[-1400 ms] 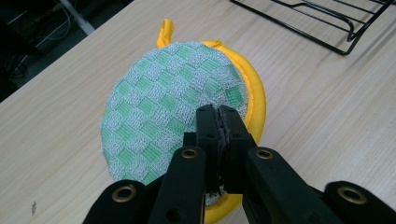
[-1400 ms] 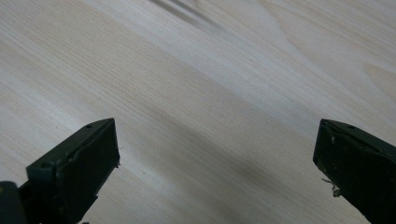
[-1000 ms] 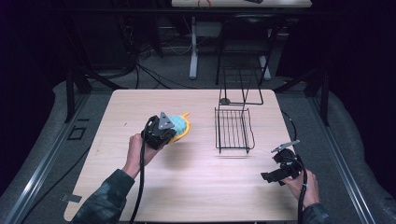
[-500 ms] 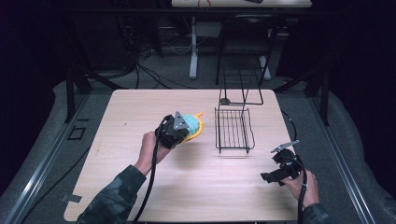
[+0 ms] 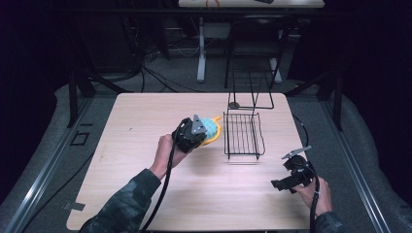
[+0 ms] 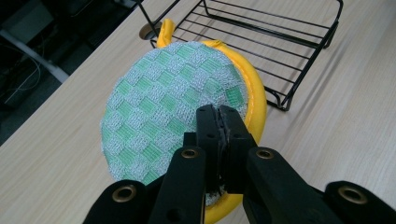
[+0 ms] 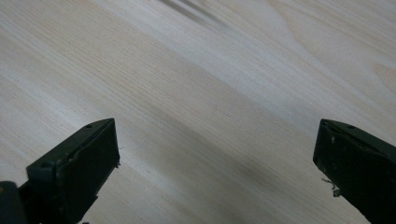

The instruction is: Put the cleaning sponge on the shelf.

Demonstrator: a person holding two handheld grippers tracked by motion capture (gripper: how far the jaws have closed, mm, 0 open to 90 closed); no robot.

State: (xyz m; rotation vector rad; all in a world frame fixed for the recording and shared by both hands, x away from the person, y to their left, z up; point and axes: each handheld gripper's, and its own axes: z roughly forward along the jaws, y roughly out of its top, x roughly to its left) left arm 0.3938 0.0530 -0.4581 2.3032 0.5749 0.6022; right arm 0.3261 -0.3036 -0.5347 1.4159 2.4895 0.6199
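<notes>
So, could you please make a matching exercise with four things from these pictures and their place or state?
Things:
1. left tool
2. right tool
3. round scrubbing pad
4. black wire rack

States:
A. empty, standing on the table
B. green and white checks with a yellow rim
C. jaws wide apart above bare wood
D. shut on the pad's edge

Pairs: 1-D, 2-C, 3-B, 4-A

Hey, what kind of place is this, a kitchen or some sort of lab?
Likely a lab or recording workspace, not a kitchen: a bare wooden table in a dark room, loose cables on the floor behind it, and another desk beyond.
</notes>
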